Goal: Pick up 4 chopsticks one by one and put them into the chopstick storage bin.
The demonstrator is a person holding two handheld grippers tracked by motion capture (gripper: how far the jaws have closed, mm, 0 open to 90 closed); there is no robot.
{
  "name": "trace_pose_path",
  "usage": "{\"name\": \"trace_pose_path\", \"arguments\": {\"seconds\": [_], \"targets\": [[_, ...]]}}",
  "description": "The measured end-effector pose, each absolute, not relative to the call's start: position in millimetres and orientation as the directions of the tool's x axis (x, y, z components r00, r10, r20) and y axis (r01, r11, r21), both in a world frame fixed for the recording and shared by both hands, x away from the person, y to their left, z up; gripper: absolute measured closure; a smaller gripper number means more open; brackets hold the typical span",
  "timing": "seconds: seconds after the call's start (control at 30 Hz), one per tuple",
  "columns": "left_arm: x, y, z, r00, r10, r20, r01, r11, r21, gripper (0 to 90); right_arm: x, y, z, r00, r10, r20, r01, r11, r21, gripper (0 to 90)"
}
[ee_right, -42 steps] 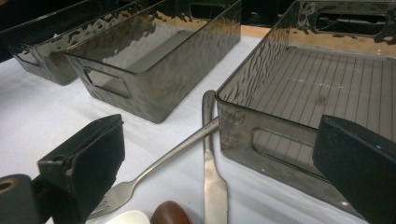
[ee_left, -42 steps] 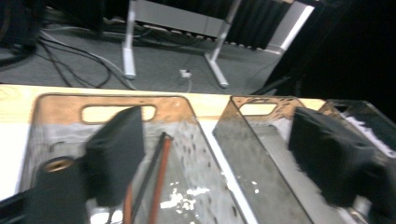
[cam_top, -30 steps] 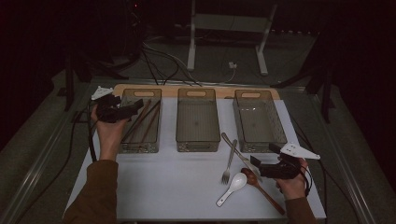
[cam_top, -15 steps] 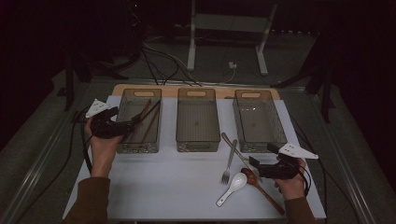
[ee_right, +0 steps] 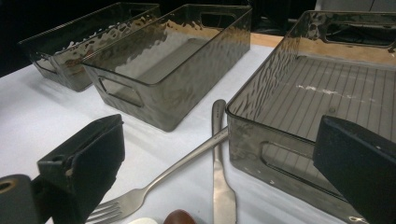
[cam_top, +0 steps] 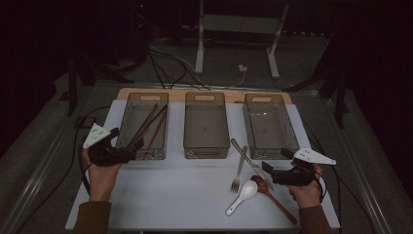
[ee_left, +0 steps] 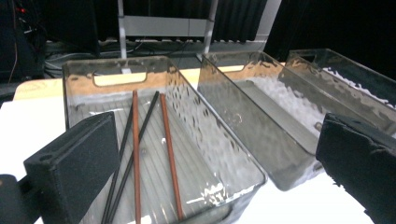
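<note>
The chopsticks [cam_top: 148,126] are lying in the left bin [cam_top: 142,147], while both wide-open, empty grippers, left [cam_top: 127,152] and right [cam_top: 268,170], are waiting by the fork [cam_top: 238,169], knife [cam_top: 249,161] and spoons [cam_top: 253,187].

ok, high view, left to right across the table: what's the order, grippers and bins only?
Left gripper → smoked clear plastic bin holding chopsticks → empty middle smoked plastic bin → empty right smoked plastic bin → right gripper, near edge.
</note>
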State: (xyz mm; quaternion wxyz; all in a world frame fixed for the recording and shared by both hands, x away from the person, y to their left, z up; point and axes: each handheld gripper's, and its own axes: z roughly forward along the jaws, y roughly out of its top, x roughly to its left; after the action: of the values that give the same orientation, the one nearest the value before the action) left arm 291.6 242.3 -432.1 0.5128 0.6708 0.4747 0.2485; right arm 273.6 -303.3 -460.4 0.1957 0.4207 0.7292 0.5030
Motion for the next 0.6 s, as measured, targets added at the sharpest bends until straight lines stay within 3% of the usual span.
{"name": "trace_pose_path", "arguments": {"seconds": [0.6], "targets": [[246.1, 232.8, -451.7, 0.44, 0.894, -0.087, 0.345, -0.079, 0.935, 0.6, 267.4, -307.7, -453.4, -0.578, 0.808, 0.115, 0.451, 0.199, 0.87, 2.4]]}}
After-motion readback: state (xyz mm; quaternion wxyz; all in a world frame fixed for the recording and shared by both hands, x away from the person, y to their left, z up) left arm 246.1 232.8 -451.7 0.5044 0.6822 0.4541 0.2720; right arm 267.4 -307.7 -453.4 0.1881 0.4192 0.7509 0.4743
